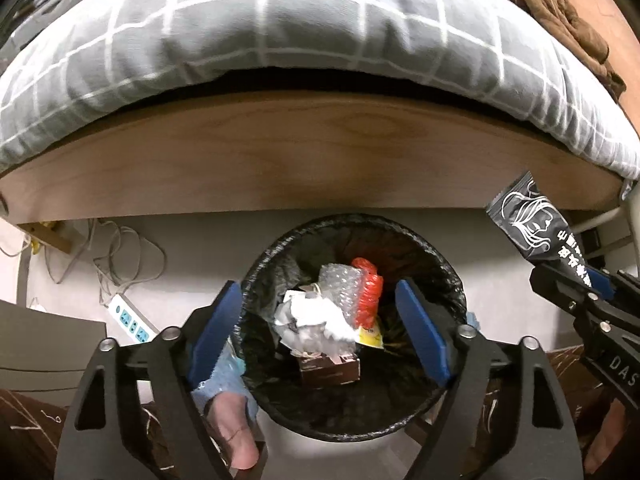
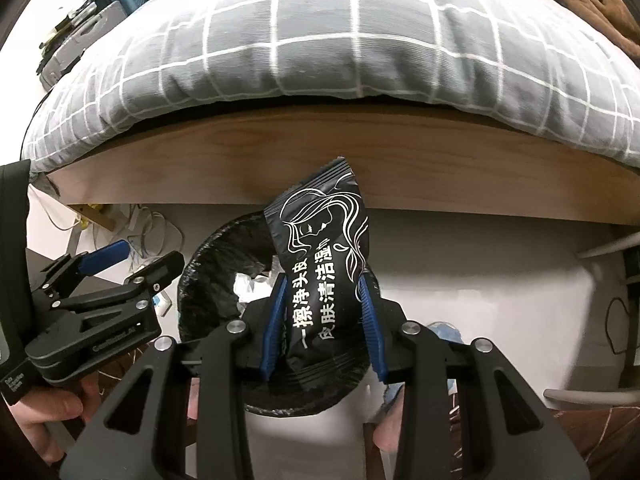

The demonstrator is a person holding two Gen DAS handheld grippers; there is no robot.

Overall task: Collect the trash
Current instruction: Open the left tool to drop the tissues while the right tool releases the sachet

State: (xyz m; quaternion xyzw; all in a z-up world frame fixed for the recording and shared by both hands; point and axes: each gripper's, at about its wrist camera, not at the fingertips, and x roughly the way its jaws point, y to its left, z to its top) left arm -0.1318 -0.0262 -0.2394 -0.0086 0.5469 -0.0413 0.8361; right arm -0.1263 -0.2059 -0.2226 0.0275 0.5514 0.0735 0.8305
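- Left claw (image 1: 320, 320): jaws spread wide, nothing between the blue pads (image 1: 420, 328). It points steeply down, directly over the mouth of the trash bin (image 1: 452, 280).
- Trash bin: round, lined with a black bag, standing on the pale floor (image 1: 192, 236) just in front of the bed's wooden side board (image 1: 312, 152).
- In the bin, seen between the left claw's pads: crumpled white paper (image 1: 316, 320), clear bubble wrap (image 1: 340, 284), a red wrapper (image 1: 370, 288), a yellow scrap (image 1: 372, 336) and a small brown box (image 1: 330, 370).
- Right claw (image 2: 322, 316): narrow, clamped on a black sachet (image 2: 320, 240) with a white line drawing and white print.
- The sachet's lower half sits between the blue pads; the crimped top end sticks up and forward beyond the fingertips, slightly tilted.
- From the right wrist view the sachet hangs over the near, right-hand part of the bin's rim; from the left wrist view it is off to the right of the bin, level with the bed board's lower edge.
- The two claws are apart, left one over the bin, right one beside it.
- Grey checked duvet (image 1: 280, 32) overhangs the bed board; a brown cloth (image 1: 560, 20) lies at its far right.
- White power strip (image 1: 130, 318) and loose cables (image 1: 120, 256) lie on the floor left of the bin.
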